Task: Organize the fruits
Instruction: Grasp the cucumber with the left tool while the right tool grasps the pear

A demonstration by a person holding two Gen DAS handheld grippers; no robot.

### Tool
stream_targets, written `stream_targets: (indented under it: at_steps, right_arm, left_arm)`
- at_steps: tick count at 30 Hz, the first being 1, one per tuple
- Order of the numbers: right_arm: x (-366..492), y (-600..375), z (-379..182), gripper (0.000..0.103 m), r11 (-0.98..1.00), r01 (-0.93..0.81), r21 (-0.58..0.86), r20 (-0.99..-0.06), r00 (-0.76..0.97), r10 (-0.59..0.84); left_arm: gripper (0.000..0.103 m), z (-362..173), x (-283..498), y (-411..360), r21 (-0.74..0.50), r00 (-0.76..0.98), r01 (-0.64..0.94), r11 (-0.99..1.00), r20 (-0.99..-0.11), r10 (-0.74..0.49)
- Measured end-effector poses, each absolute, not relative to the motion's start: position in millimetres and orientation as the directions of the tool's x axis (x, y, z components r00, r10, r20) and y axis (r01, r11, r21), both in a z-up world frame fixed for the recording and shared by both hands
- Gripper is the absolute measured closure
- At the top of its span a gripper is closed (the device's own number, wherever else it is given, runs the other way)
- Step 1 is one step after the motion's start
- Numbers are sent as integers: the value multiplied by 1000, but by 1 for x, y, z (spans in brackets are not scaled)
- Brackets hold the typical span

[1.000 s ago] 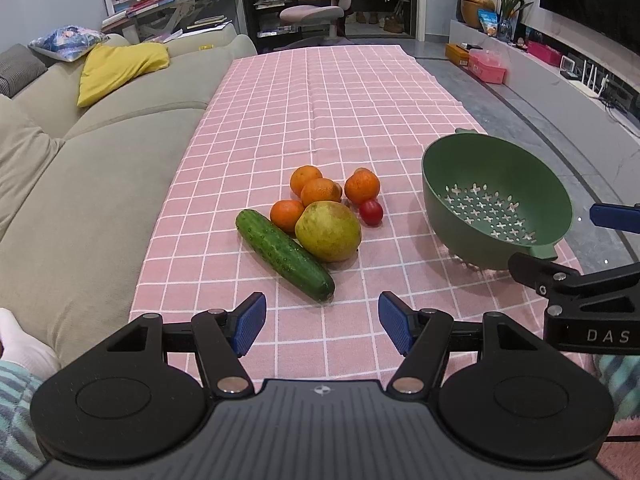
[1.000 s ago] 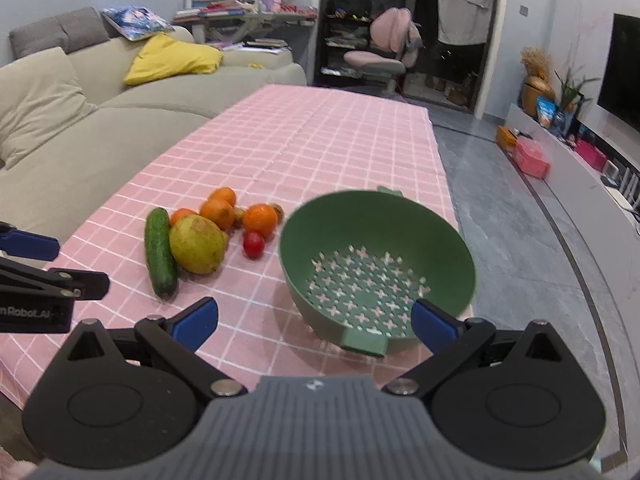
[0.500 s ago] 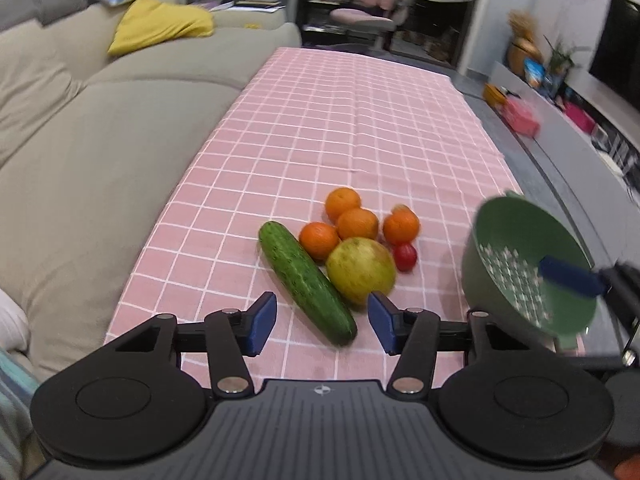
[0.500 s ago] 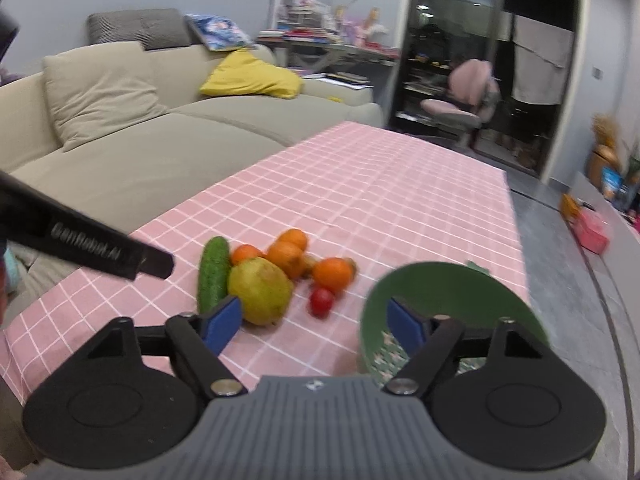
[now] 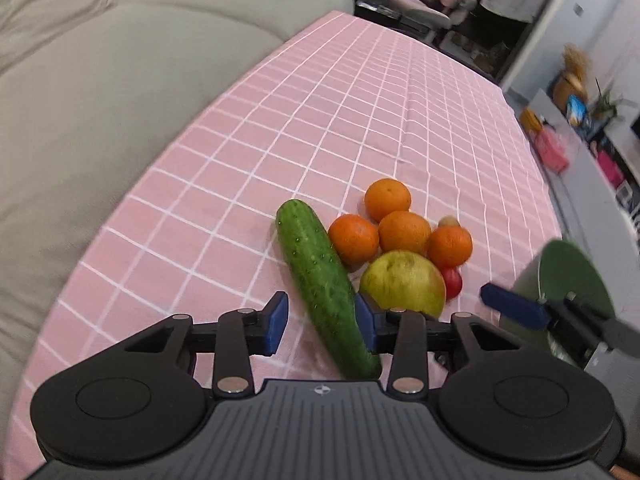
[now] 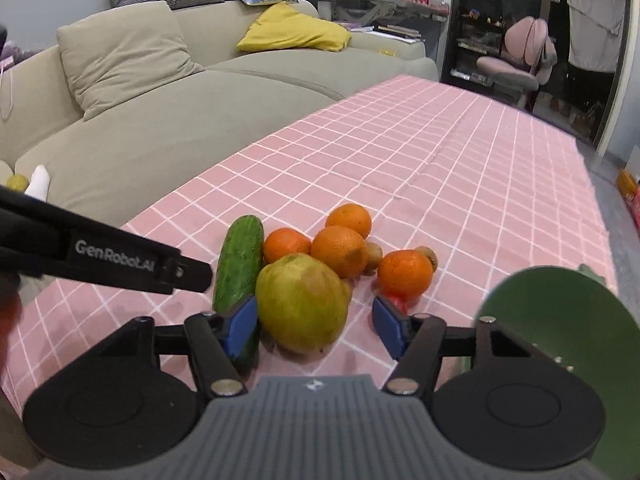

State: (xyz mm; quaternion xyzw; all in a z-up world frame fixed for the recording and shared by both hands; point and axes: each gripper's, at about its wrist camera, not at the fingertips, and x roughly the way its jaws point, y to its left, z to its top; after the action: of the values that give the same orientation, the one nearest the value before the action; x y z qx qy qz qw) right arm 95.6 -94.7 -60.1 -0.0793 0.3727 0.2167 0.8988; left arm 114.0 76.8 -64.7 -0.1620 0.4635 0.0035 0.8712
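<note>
Two hand-held grippers were seen lowered over a heap of fruit near the front edge of the desk (image 5: 360, 92), which was covered by a pink checked cloth. The left hand-held gripper (image 5: 321, 322) had its jaws apart but just narrowing, with the near end of the cucumber (image 5: 320, 276) lying between the blue pads; whether the right pad touched the skin could not be told. The right hand-held gripper (image 6: 316, 326) was likewise apart and just closing, set around the yellow-green pear (image 6: 302, 302), the left pad just beside it and the right pad clear of it. Four oranges were clustered behind the pear, one (image 6: 405, 273) beside a small red tomato (image 5: 452, 282). A green colander (image 6: 560, 320) was seen at the desk's right edge, tilted.
</note>
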Motion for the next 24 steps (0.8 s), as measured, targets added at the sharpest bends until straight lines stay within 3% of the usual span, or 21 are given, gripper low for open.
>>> stream_targets:
  at_steps: [12, 24]
  right_arm:
    - [123, -92, -82, 40, 879, -461, 122, -719, 570, 399]
    - [129, -92, -93, 41, 886, -429, 177, -733, 543, 410]
  left_arm:
    - [56, -99, 149, 88, -392, 522, -279, 877, -828, -204]
    - [50, -110, 164, 85, -389, 510, -310, 868, -838, -194]
